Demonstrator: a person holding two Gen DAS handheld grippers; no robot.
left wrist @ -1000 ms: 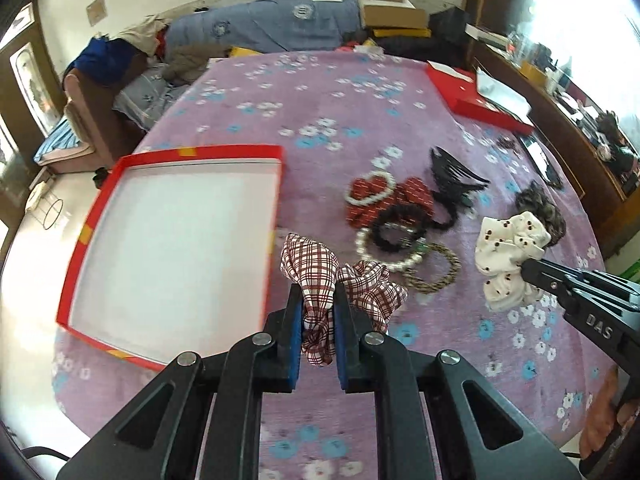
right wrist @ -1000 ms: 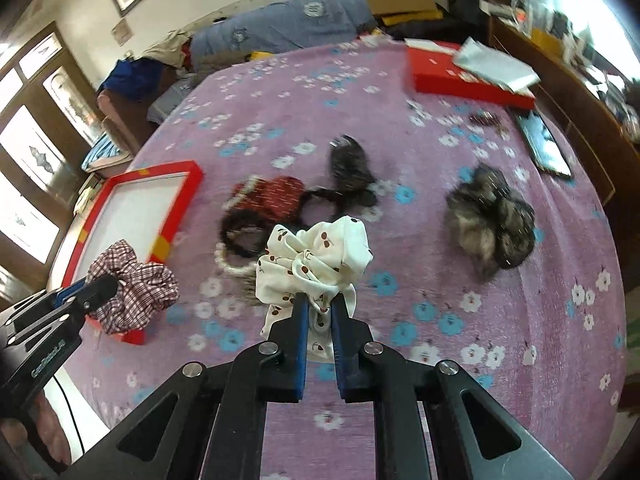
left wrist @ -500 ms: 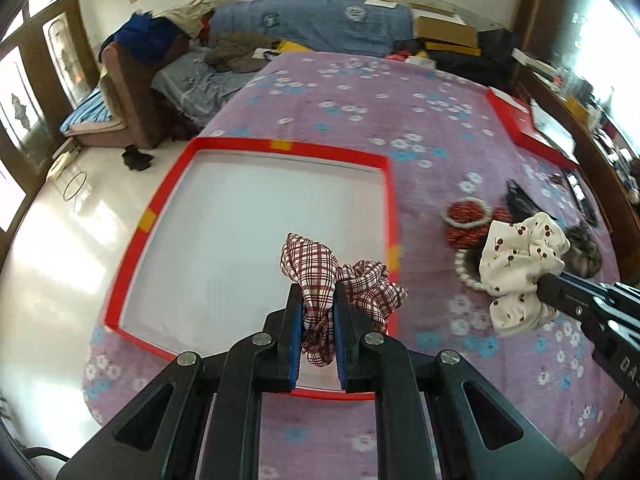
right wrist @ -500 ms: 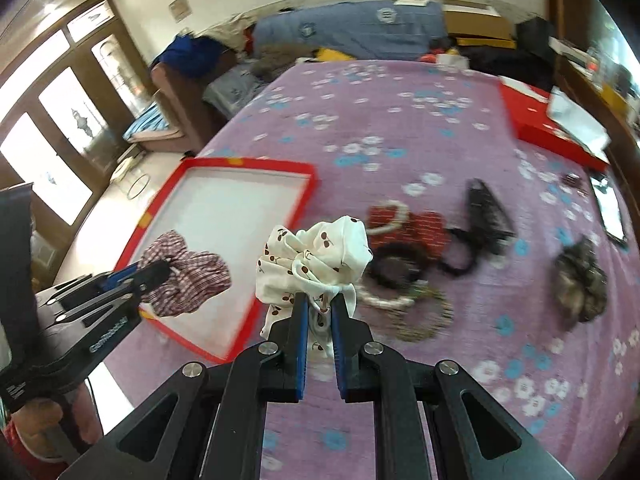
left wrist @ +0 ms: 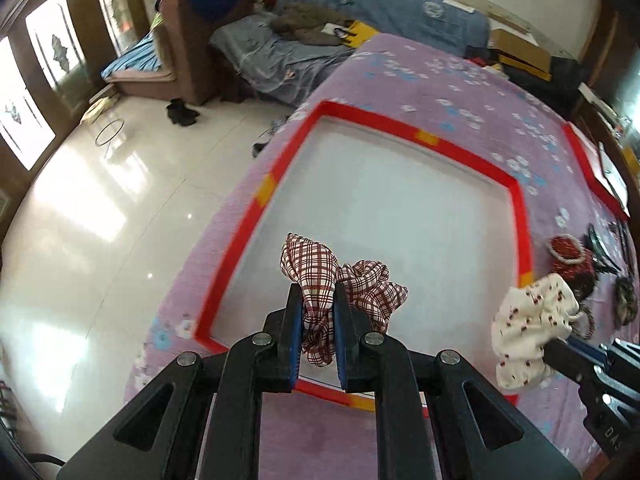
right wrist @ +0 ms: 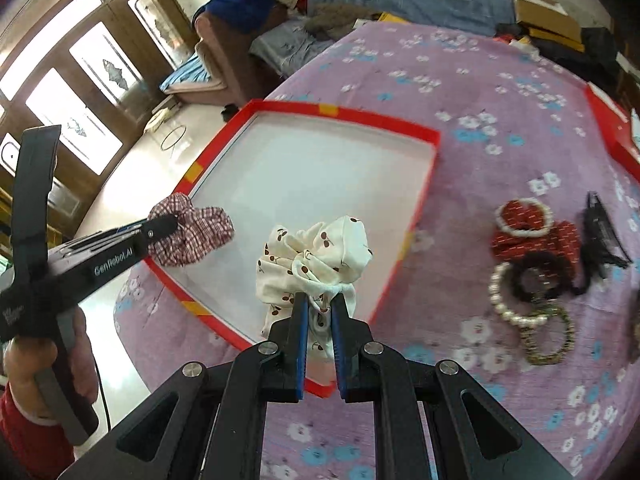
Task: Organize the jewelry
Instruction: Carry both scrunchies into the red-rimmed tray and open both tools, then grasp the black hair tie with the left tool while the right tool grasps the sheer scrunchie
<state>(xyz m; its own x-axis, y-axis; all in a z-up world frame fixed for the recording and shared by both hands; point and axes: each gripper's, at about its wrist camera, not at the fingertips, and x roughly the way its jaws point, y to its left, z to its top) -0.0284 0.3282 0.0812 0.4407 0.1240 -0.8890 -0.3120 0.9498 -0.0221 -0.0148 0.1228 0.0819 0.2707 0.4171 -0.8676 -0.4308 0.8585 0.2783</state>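
My left gripper (left wrist: 317,294) is shut on a red plaid scrunchie (left wrist: 344,280) and holds it above the white floor of the red-rimmed box (left wrist: 240,240), near its front. The right wrist view shows the same scrunchie (right wrist: 192,234) over the box's left edge. My right gripper (right wrist: 320,300) is shut on a cream cherry-print scrunchie (right wrist: 316,256), which hangs over the box's front right part, near its rim (right wrist: 400,260). Seen from the left wrist, that cream scrunchie (left wrist: 532,328) hangs at the box's right corner.
Loose pieces lie on the purple flowered cloth (right wrist: 460,92) right of the box: a red scrunchie with a pearl ring (right wrist: 524,220), a black hair claw (right wrist: 600,232), a pearl bracelet (right wrist: 504,300), a beaded bangle (right wrist: 548,336). Another red box (right wrist: 608,128) sits far right. The table edge and tiled floor (left wrist: 100,220) lie left.
Both grippers have carried their scrunchies leftward from over the jewelry pile to over the red-rimmed box. Their grips have not changed.
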